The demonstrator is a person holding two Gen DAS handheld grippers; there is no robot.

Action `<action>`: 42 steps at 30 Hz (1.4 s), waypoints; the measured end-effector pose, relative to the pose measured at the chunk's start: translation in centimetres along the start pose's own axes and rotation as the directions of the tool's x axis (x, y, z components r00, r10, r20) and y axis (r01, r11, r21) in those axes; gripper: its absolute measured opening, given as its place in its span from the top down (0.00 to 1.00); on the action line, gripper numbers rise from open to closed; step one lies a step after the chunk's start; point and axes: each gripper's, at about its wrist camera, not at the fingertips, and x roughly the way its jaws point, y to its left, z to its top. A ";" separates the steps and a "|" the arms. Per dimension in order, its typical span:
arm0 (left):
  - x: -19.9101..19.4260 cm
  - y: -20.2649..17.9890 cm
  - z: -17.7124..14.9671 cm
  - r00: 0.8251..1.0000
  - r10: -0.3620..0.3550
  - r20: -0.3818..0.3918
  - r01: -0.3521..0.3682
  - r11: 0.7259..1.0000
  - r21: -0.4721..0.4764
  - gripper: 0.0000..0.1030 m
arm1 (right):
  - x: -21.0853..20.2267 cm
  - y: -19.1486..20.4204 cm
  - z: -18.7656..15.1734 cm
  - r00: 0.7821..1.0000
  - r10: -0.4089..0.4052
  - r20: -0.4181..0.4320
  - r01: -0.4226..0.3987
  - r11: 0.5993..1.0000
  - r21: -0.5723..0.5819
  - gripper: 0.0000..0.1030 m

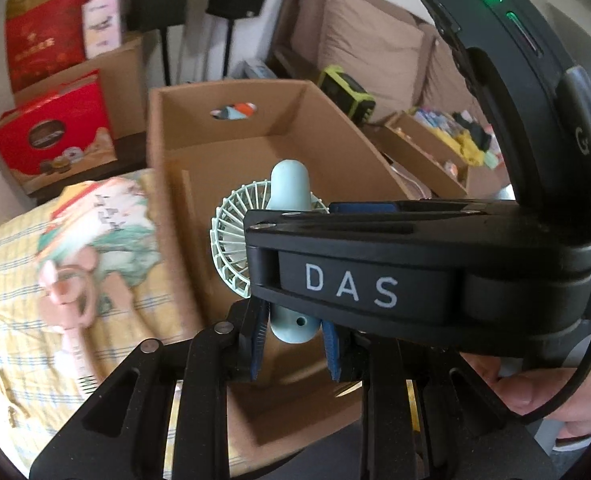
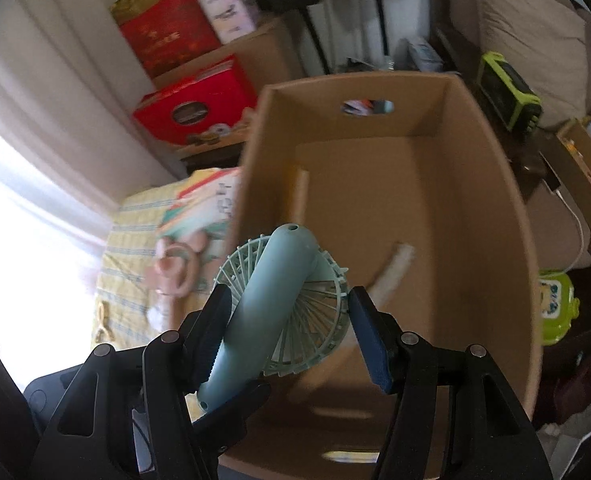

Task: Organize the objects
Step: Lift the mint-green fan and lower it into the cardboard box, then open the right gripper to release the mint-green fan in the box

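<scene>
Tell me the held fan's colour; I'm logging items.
Pale mint-green fan, light blue handle; the right wrist view shows it best.

Black linkage grippers (image 1: 295,344) (image 2: 291,336) with silver pivot screws, ribbed blue pads (image 2: 375,344); white "DAS" lettering, green LED, bare-skinned hand (image 1: 535,392).

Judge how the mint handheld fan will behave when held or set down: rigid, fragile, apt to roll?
The fan looks like rigid plastic. Its thin grille ribs could snap if squeezed. The rounded handle may slip or roll; probably light.
</scene>
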 end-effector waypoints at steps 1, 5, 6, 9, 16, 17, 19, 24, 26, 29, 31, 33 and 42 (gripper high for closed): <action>0.7 -0.7 0.0 1.000 -0.006 -0.012 0.006 1.000 0.008 0.78 | 0.1 -0.9 -0.2 1.000 -0.008 -0.004 0.009 1.000 0.011 0.40; 3.0 -2.5 -0.1 0.998 -0.017 -0.056 0.019 0.999 0.030 0.78 | 0.4 -3.7 -0.8 0.999 -0.032 -0.023 0.033 0.999 0.041 0.40; 3.7 -2.9 -0.1 0.997 -0.020 -0.069 0.023 0.999 0.035 0.78 | 0.6 -4.3 -0.9 0.999 -0.039 -0.031 0.040 0.998 0.048 0.40; 5.5 -3.7 -0.3 0.993 -0.036 -0.115 0.041 0.998 0.040 0.78 | 1.4 -5.9 -1.5 0.997 -0.060 -0.058 0.063 0.996 0.061 0.41; 8.2 -3.6 -0.2 0.977 -0.101 -0.189 0.102 0.995 -0.003 0.76 | 2.7 -7.1 -2.3 0.986 -0.130 -0.108 0.134 0.990 0.032 0.45; 8.2 -3.4 -0.2 0.975 -0.105 -0.193 0.106 0.994 -0.006 0.76 | 2.7 -7.0 -2.3 0.985 -0.134 -0.111 0.138 0.990 0.027 0.45; 8.1 -3.3 -0.5 0.974 -0.108 -0.199 0.109 0.994 -0.008 0.77 | 2.8 -6.6 -2.4 0.983 -0.140 -0.120 0.142 0.990 0.011 0.45; 8.5 -2.7 -1.4 0.969 -0.093 -0.229 0.094 0.996 -0.006 0.79 | 4.0 -6.5 -2.9 0.977 -0.143 -0.158 0.145 0.989 -0.002 0.56; 8.2 -2.5 -1.7 0.969 -0.083 -0.233 0.085 0.996 -0.004 0.79 | 4.2 -6.3 -3.2 0.975 -0.151 -0.160 0.151 0.988 -0.012 0.56; 7.0 -1.9 -1.8 0.972 -0.079 -0.221 0.080 0.997 -0.005 0.78 | 3.8 -5.8 -3.4 0.979 -0.141 -0.146 0.139 0.990 -0.021 0.56; 5.5 -1.6 -1.9 0.978 -0.071 -0.197 0.073 0.997 0.004 0.72 | 3.1 -5.4 -3.2 0.983 -0.138 -0.121 0.135 0.990 -0.028 0.54; 3.9 -1.1 -1.8 0.986 -0.050 -0.161 0.052 0.999 0.010 0.62 | 2.5 -4.9 -3.1 0.987 -0.126 -0.098 0.124 0.992 -0.029 0.50; -3.2 3.1 -2.1 1.000 0.008 -0.030 -0.009 0.999 -0.033 0.22 | 0.7 -2.0 -2.9 0.994 -0.107 -0.030 0.105 0.992 -0.068 0.39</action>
